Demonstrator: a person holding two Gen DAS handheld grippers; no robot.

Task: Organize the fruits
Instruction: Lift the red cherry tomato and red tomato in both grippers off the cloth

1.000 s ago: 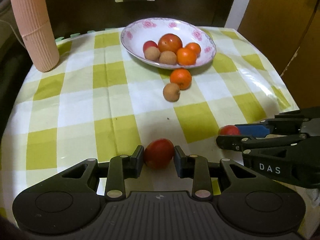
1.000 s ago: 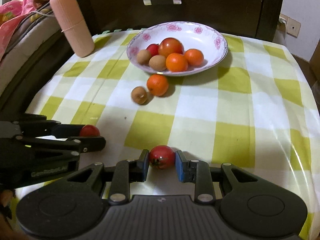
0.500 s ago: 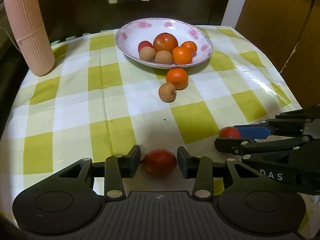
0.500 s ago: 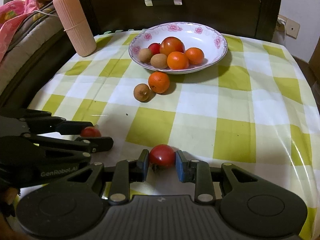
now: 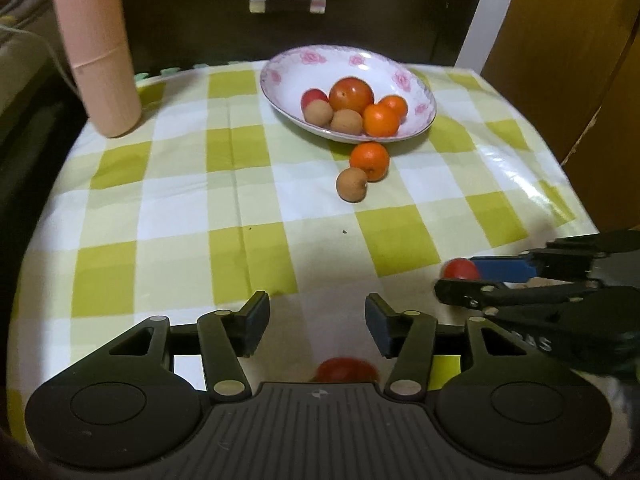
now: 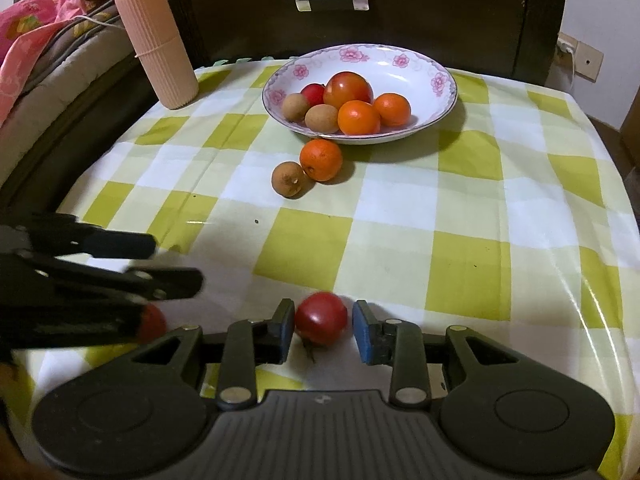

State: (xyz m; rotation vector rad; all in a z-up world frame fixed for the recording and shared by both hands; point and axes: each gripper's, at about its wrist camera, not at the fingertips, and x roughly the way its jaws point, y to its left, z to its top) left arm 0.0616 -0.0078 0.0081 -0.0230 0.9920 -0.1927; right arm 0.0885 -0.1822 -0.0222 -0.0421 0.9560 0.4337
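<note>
Left wrist view shows my left gripper (image 5: pixel 316 320) spread wide above a red tomato (image 5: pixel 344 370), while my right gripper (image 6: pixel 323 330) brackets another tomato (image 6: pixel 321 318), fingers apart.

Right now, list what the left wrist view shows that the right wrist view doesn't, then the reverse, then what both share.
Only the left wrist view: the left gripper from behind, jaws wide open and holding nothing, with a red tomato low behind its fingers, and the wooden door at right.

Only the right wrist view: the right gripper from behind, jaws bracketing a small red tomato with a gap on the right side, pink bedding and a wall socket.

Both: the floral bowl of fruit, the loose orange, the brown fruit and the pink cylinder.
</note>
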